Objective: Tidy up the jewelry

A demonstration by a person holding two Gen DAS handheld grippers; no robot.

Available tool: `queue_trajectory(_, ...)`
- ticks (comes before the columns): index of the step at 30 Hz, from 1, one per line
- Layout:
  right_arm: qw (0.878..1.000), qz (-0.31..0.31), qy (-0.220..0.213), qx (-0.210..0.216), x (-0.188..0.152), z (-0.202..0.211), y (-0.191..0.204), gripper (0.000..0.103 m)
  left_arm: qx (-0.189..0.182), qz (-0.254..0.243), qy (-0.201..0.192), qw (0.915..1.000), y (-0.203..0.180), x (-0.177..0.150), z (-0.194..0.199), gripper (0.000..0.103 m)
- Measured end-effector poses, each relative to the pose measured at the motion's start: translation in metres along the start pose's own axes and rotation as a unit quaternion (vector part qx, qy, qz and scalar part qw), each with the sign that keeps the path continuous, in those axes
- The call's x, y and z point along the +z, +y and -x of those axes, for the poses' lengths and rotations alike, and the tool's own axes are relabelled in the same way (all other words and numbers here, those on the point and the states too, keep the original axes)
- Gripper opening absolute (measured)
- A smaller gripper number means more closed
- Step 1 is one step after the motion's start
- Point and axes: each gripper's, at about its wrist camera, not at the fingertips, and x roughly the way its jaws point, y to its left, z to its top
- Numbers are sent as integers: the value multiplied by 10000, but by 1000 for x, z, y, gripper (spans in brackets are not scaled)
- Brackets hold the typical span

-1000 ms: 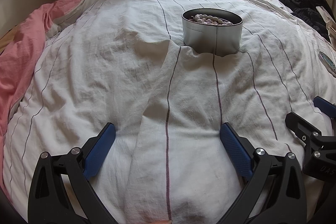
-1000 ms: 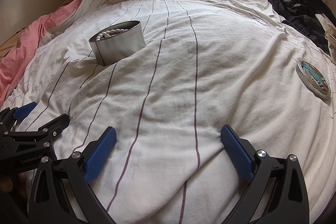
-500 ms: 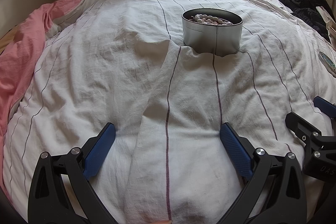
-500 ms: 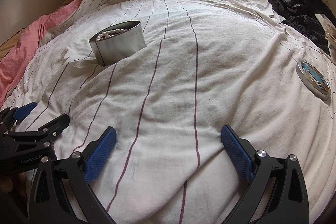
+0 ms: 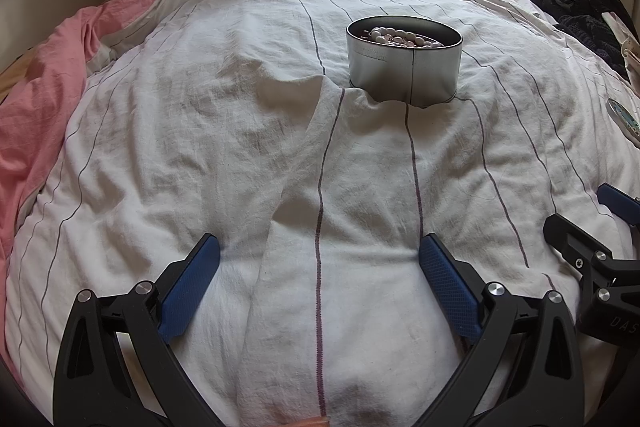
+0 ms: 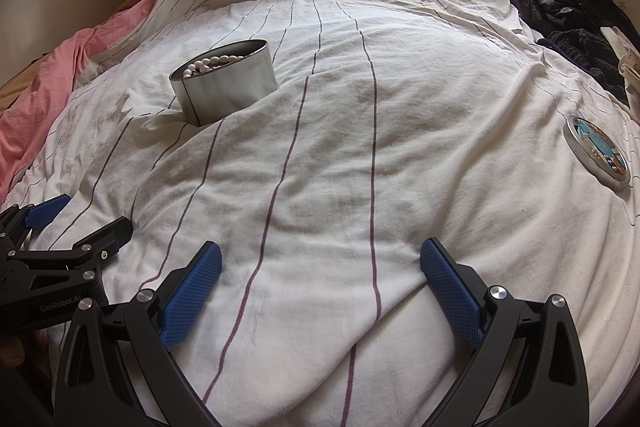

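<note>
Sitting upper centre of the left wrist frame, a round metal tin (image 5: 404,61) holds a pearl necklace (image 5: 400,37) on the striped white duvet (image 5: 240,147). Its lid (image 6: 598,153) lies far right in the right view. The left gripper (image 5: 320,267) and right gripper (image 6: 320,271) both gape wide, empty, low in frame.
</note>
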Motion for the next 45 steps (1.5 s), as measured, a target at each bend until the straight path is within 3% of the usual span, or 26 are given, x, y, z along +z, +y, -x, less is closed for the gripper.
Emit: queue_trajectory(45,9999,48,42,-90,-1,-1,2,96,-123,80,-56,9999,2,-1,-1,96)
